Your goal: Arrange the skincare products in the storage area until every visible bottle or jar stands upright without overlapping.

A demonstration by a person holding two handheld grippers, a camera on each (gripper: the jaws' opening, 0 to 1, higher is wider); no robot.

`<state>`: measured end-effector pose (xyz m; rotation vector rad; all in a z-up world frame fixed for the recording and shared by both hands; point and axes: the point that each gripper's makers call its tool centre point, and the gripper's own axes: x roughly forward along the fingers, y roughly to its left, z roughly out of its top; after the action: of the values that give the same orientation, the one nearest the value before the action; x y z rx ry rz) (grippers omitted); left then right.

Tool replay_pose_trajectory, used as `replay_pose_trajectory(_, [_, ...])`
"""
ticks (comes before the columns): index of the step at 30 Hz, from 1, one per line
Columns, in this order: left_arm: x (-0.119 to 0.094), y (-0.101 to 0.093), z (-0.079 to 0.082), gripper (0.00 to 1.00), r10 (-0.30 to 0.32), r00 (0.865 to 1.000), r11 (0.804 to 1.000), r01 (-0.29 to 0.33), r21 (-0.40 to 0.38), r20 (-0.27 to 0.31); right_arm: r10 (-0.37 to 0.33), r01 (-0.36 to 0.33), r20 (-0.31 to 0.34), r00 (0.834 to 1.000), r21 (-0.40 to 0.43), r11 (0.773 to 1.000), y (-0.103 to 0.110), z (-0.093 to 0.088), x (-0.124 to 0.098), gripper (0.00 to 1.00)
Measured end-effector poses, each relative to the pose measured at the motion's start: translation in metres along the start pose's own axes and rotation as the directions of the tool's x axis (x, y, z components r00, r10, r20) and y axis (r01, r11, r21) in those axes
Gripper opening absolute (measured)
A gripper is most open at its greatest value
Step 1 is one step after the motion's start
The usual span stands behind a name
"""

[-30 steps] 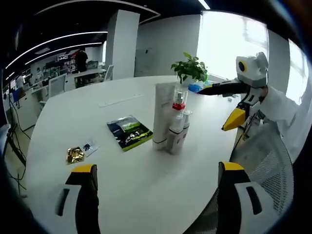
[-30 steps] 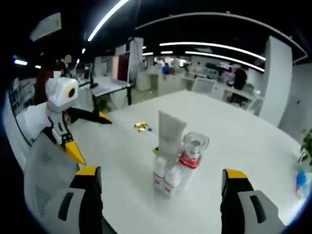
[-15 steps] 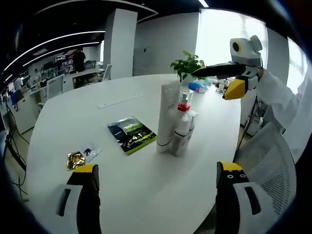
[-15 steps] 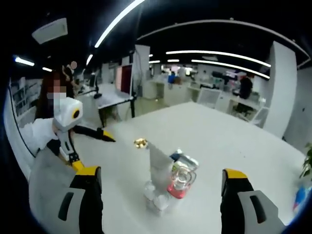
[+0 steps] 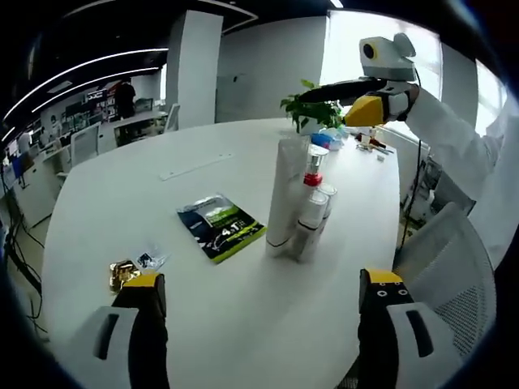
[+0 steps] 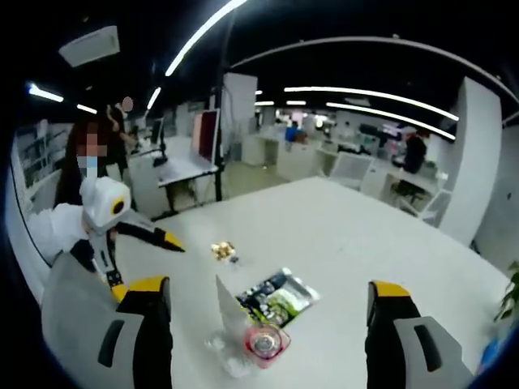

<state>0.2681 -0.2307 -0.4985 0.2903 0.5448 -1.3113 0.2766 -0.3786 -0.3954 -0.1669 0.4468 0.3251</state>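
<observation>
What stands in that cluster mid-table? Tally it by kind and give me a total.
Tube: 1
Bottles: 3 (one red-collared, two white)
Total: 4

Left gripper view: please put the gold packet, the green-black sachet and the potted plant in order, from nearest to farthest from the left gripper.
1. Gold packet, just beyond the left finger.
2. Green-black sachet, mid-table, left of the bottles.
3. Potted plant, at the table's far edge.
</observation>
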Motion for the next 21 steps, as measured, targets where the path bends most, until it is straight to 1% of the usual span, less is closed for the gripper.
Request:
replay_pose_trajectory(2, [0.002,0.005,0.002,0.93,-0.001,1.0,1.0,0.001,0.007,0.002,0.0,0.0,0.001,1.0,-0.007,1.0,-0.005,0.004,0.004,0.96])
replay_pose_trajectory(4, [0.005,0.004,0.005,0.93,-0.004,1.0,1.0,0.004,0.012,0.003,0.005,-0.005,0.002,1.0,-0.012,1.0,-0.01,0.009,0.01,0.94])
replay_pose_trajectory(6, [0.008,0.007,0.006,0.92,-0.007,1.0,1.0,0.007,0.018,0.001,0.006,-0.006,0.001,1.0,-0.016,1.0,-0.016,0.013,0.016,0.94])
replay_pose_trajectory(10, [0.015,0.01,0.006,0.91,-0.019,1.0,0.999,0.019,0.027,-0.006,0.016,-0.016,-0.013,1.0,-0.026,1.0,-0.026,0.014,0.03,0.9])
replay_pose_trajectory(14, [0.023,0.02,0.003,0.89,-0.026,1.0,0.999,0.026,0.035,-0.018,0.027,-0.029,-0.052,0.998,-0.031,0.999,-0.037,0.006,0.047,0.86])
replay_pose_trajectory(16, [0.025,0.023,0.002,0.88,-0.028,0.999,0.999,0.029,0.041,-0.021,0.033,-0.035,-0.074,0.997,-0.034,0.999,-0.044,0.001,0.055,0.84])
replay_pose_trajectory(19, [0.025,0.024,0.0,0.84,-0.031,0.999,0.998,0.032,0.045,-0.027,0.044,-0.048,-0.095,0.995,-0.038,0.998,-0.048,-0.006,0.064,0.77])
replay_pose_trajectory(21, [0.024,0.024,-0.002,0.84,-0.032,0.999,0.998,0.034,0.046,-0.036,0.052,-0.056,-0.116,0.992,-0.032,0.998,-0.053,-0.013,0.072,0.75])
